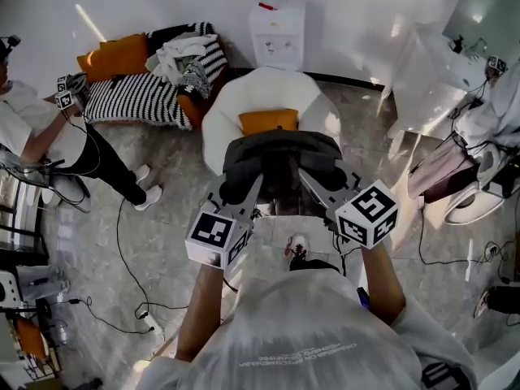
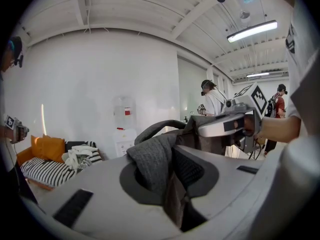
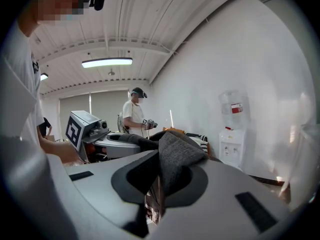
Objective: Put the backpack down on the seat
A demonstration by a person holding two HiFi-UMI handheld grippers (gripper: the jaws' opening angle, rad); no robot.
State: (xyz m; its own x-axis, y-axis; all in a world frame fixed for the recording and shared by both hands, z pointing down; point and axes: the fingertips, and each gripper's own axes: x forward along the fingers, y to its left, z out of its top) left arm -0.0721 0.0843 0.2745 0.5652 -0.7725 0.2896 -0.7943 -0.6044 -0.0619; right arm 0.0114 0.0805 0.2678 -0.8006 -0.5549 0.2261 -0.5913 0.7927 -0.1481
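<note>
Left tongs [image 2: 170,186] nearly closed, pinching a fold of the dark grey backpack [image 2: 160,156]. Fabric bunches up between the jaws. Right tongs [image 3: 155,191] closed tighter, also clamped on a fold of the backpack [image 3: 175,156], which fills the jaw gap. Both tongs point roughly level, slightly down.

Head view: left tongs [image 1: 253,187] and right tongs [image 1: 313,184] grip the backpack [image 1: 280,157] from the near side, one at each end, marker cubes toward the person. The backpack hangs between them, overlapping the near edge of the white seat [image 1: 236,96] and sitting just below the orange cushion [image 1: 269,120] on it. Contact with the seat can't be told from this angle.

Behind the seat a white water dispenser [image 1: 276,31] stands against the wall. Left of it is a striped sofa [image 1: 134,96] with orange pillows and a heap of clothes. A second person [image 1: 36,132] stands at far left, cables on the floor around them.
</note>
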